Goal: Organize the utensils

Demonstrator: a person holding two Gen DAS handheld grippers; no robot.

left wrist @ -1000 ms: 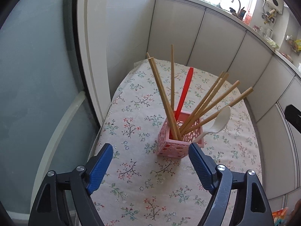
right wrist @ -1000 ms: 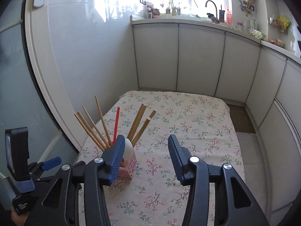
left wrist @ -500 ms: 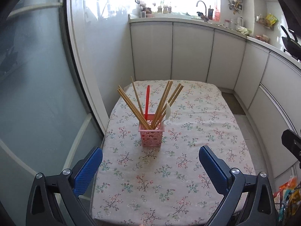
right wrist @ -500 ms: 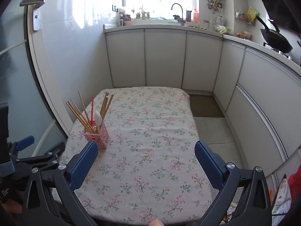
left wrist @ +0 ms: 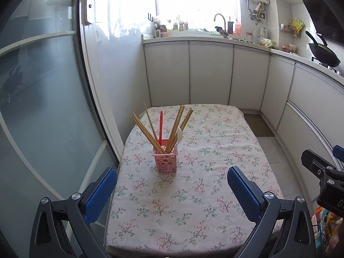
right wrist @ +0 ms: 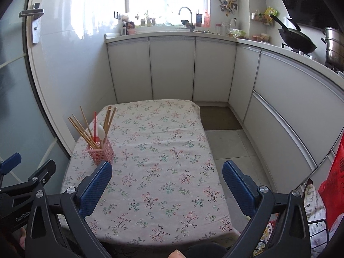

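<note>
A pink perforated holder (left wrist: 165, 159) stands on the floral tablecloth (left wrist: 193, 193) near the table's left edge. It holds several wooden chopsticks (left wrist: 146, 132), a red utensil (left wrist: 160, 126) and a white spoon (left wrist: 179, 136). The holder also shows in the right wrist view (right wrist: 100, 151). My left gripper (left wrist: 172, 193) is open and empty, well back from the holder near the table's front edge. My right gripper (right wrist: 167, 185) is open and empty, to the right of the holder, above the front of the table.
A glass door (left wrist: 38, 107) runs along the table's left side. White cabinets (right wrist: 172, 68) line the back and right, with a sink tap (right wrist: 186, 14) and a wok (right wrist: 298, 40) on the counter. Bags (right wrist: 329, 185) hang at the right.
Both grippers have pulled back and up from the holder, which now looks smaller and farther. Both jaws have opened wider. The holder and its utensils have not moved.
</note>
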